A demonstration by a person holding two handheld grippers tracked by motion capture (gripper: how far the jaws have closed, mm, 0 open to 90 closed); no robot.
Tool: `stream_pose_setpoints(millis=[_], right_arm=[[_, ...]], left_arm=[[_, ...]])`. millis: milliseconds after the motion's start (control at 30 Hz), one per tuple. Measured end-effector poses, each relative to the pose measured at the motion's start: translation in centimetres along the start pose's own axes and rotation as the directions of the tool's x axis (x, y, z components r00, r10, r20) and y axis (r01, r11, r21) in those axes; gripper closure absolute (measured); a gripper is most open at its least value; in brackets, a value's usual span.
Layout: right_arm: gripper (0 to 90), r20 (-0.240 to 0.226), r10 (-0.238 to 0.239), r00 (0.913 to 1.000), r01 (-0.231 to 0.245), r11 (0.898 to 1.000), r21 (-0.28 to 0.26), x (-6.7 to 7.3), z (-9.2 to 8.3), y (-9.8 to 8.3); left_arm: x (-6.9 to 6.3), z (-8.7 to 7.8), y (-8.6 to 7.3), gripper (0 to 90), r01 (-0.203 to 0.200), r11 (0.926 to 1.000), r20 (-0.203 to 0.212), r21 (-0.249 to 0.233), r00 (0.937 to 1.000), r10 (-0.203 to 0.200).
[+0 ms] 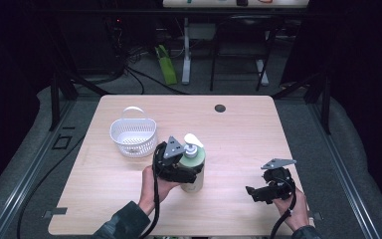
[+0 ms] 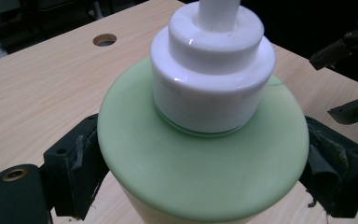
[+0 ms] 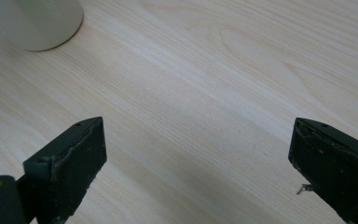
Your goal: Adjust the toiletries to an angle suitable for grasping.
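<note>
A white basket (image 1: 133, 137) is seen at the left of the table (image 1: 238, 129), and just to its right a green pump bottle (image 1: 193, 167) is stood upright, long axis vertical, its white pump head pointed up and away from the person. The bottle is clasped by the left gripper (image 1: 181, 169), one black jaw pressed against each side of its body below the shoulder. Well apart to the right, the right gripper (image 1: 258, 191) is held over bare wood, jaws spread wide with nothing between them.

White slotted basket (image 1: 133, 135) upright, far-left on wooden table (image 1: 238, 134); cable hole (image 1: 220, 108) near far edge.
</note>
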State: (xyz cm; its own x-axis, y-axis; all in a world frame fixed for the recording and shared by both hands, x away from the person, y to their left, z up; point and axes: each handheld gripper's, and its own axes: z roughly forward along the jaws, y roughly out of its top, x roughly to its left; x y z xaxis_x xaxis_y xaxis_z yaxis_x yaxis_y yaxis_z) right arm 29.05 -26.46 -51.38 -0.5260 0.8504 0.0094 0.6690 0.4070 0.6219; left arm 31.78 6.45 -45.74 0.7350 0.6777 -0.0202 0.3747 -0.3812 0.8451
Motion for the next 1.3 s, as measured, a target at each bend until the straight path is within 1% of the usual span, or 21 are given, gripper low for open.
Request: stream_pose_setpoints(millis=[167,233,267,300,333,467,500,567,633,667,733,767,933,967,1033,1067,1167,1300], right_arm=[[3.4,-0.001,-0.002,1.0,0.002,1.0,0.007,0.0,0.1,0.0],[3.5,-0.002,-0.003,1.0,0.003,1.0,0.012,0.0,0.2,0.0],[3.5,-0.002,-0.003,1.0,0.003,1.0,0.012,0.0,0.2,0.0],[3.5,-0.002,-0.002,1.0,0.002,1.0,0.012,0.0,0.2,0.0],[3.5,-0.003,0.0,1.0,0.0,1.0,0.012,0.0,0.2,-0.1],[3.5,0.0,0.001,1.0,-0.001,1.0,0.013,-0.1,0.2,-0.1],[3.5,0.0,0.001,1.0,-0.001,1.0,0.013,-0.1,0.2,-0.1],[3.5,0.0,0.001,1.0,-0.001,1.0,0.012,-0.1,0.2,-0.1],[3.5,0.001,-0.001,1.0,0.001,1.0,0.013,-0.1,0.2,-0.1],[3.5,0.0,-0.003,1.0,0.003,1.0,0.015,-0.1,0.3,0.0],[3.5,0.001,0.001,1.0,-0.001,1.0,0.017,-0.1,0.4,0.0],[3.6,0.0,0.001,1.0,-0.001,1.0,0.018,-0.1,0.4,0.0],[3.6,-0.001,-0.001,1.0,0.001,1.0,0.018,0.0,0.5,0.0],[3.6,-0.001,-0.003,1.0,0.003,1.0,0.019,0.0,0.5,0.0],[3.6,0.0,-0.003,1.0,0.003,1.0,0.019,0.0,0.5,0.0],[3.6,-0.002,-0.001,1.0,0.001,1.0,0.019,-0.1,0.6,0.0],[3.6,-0.002,0.0,1.0,0.0,1.0,0.02,-0.2,0.7,0.0],[3.6,0.005,-0.005,1.0,0.004,1.0,0.015,-0.1,0.6,0.0]], left_arm=[[0.5,-0.4,-0.2,12.2,0.001,1.0,-0.005,0.006,1.0,-0.001],[0.9,-0.9,-0.4,12.2,0.01,0.9999,-0.014,0.008,0.9999,-0.01],[0.9,-0.9,-0.4,12.2,0.01,0.9999,-0.014,0.008,0.9999,-0.01],[1.2,-1.2,-0.6,12.2,0.011,0.9999,-0.02,0.009,0.9997,-0.011],[1.2,-1.2,-0.6,12.2,0.011,0.9999,-0.02,0.009,0.9997,-0.011],[2.1,-2.1,-1.1,12.2,0.027,0.9995,-0.038,0.016,0.9989,-0.026],[2.1,-2.1,-1.1,12.2,0.027,0.9995,-0.038,0.016,0.9989,-0.026],[2.5,-2.6,-1.4,12.2,0.032,0.9993,-0.048,0.016,0.9984,-0.032],[2.7,-2.8,-1.5,12.2,0.035,0.9993,-0.051,0.015,0.9981,-0.034],[3.0,-3.2,-1.8,12.2,0.038,0.9991,-0.055,0.016,0.9978,-0.037],[3.2,-3.4,-1.9,12.2,0.041,0.999,-0.058,0.015,0.9975,-0.041],[3.6,-3.8,-2.1,12.2,0.045,0.9988,-0.065,0.019,0.9969,-0.043],[4.2,-4.6,-2.6,12.2,0.053,0.9984,-0.078,0.018,0.9956,-0.052],[4.5,-5.0,-2.9,12.2,0.057,0.9982,-0.085,0.019,0.9948,-0.055],[4.7,-5.3,-3.0,12.2,0.063,0.9979,-0.088,0.015,0.9943,-0.061],[5.0,-5.7,-3.3,12.2,0.068,0.9976,-0.092,0.016,0.9936,-0.066],[5.4,-6.1,-3.6,12.2,0.076,0.9971,-0.097,0.012,0.9925,-0.074],[5.8,-6.9,-4.1,12.2,0.081,0.9967,-0.118,0.007,0.9898,-0.08]])
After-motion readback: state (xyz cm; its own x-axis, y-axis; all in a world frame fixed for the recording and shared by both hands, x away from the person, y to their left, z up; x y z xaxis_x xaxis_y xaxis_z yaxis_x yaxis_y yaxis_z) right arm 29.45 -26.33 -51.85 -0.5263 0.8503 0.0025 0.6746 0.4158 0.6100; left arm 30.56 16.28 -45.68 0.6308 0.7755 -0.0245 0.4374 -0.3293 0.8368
